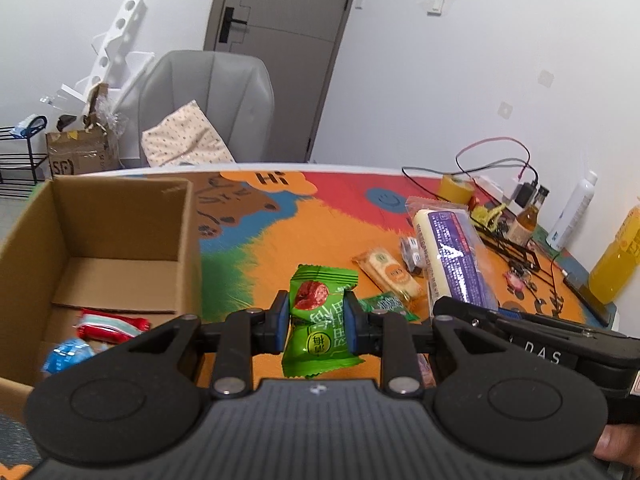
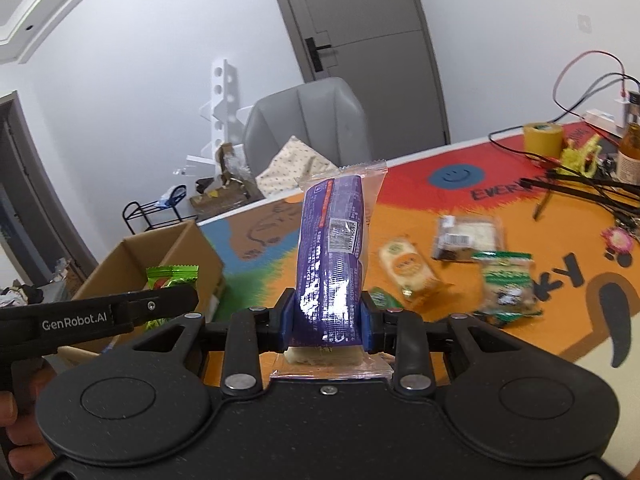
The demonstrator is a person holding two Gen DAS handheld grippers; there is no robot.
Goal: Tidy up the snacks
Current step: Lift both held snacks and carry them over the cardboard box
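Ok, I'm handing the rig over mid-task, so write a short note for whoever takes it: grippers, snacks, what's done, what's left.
Left gripper: shut on the green plum candy packet, held above the mat beside the cardboard box.
Right gripper: shut on the purple-wrapped snack, held upright above the table.
Done: a red packet and a blue packet lie in the box.
Left: drop both held snacks in, then collect the orange cracker pack, the green-and-white bag, the dark-labelled pack and the small green sachet.

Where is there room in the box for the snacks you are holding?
The brown cardboard box is bare across its far half. Its near corner is crowded by a red-and-white packet and a blue wrapper. The orange mat beside the box is also open.
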